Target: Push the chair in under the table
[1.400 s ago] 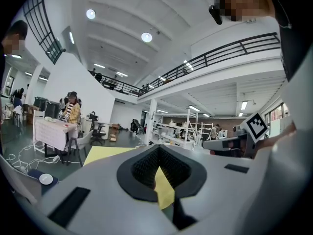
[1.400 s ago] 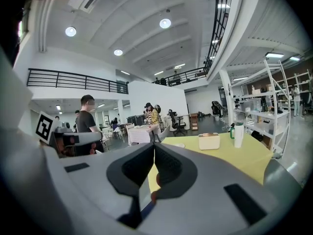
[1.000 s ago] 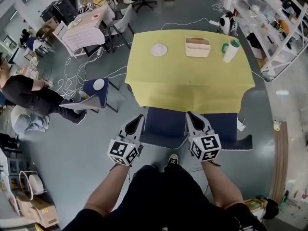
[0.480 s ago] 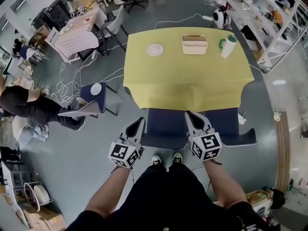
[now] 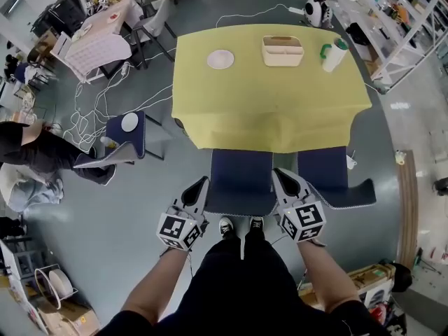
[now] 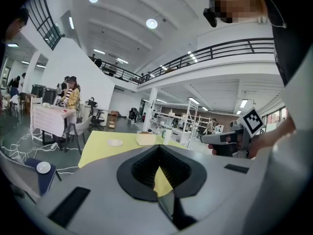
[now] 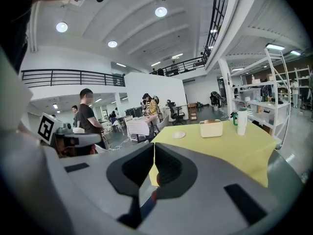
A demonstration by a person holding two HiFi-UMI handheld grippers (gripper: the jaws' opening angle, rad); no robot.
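Note:
A chair with a navy seat [image 5: 241, 176] and a grey back [image 5: 241, 206] stands at the near edge of the table with the yellow cloth [image 5: 273, 103]; the front of the seat is under the cloth's hem. My left gripper [image 5: 204, 181] is shut and empty at the left end of the chair back. My right gripper [image 5: 278, 174] is shut and empty at the right end. Whether either one touches the chair I cannot tell. The left gripper view shows the table [image 6: 105, 148] beyond its closed jaws; the right gripper view shows the table [image 7: 234, 148] too.
A second navy chair [image 5: 325, 170] stands right beside the first one. On the table are a white plate [image 5: 220, 59], a beige box [image 5: 283, 50] and a white bottle [image 5: 334, 54]. Another chair [image 5: 126, 133], floor cables [image 5: 105, 103] and a person [image 5: 31, 149] are at left; shelves [image 5: 392, 26] at right.
Both grippers have sunk a little toward the ends of the chair back and stayed shut. The person's shoes have come into view behind the chair. The chair itself has not visibly moved.

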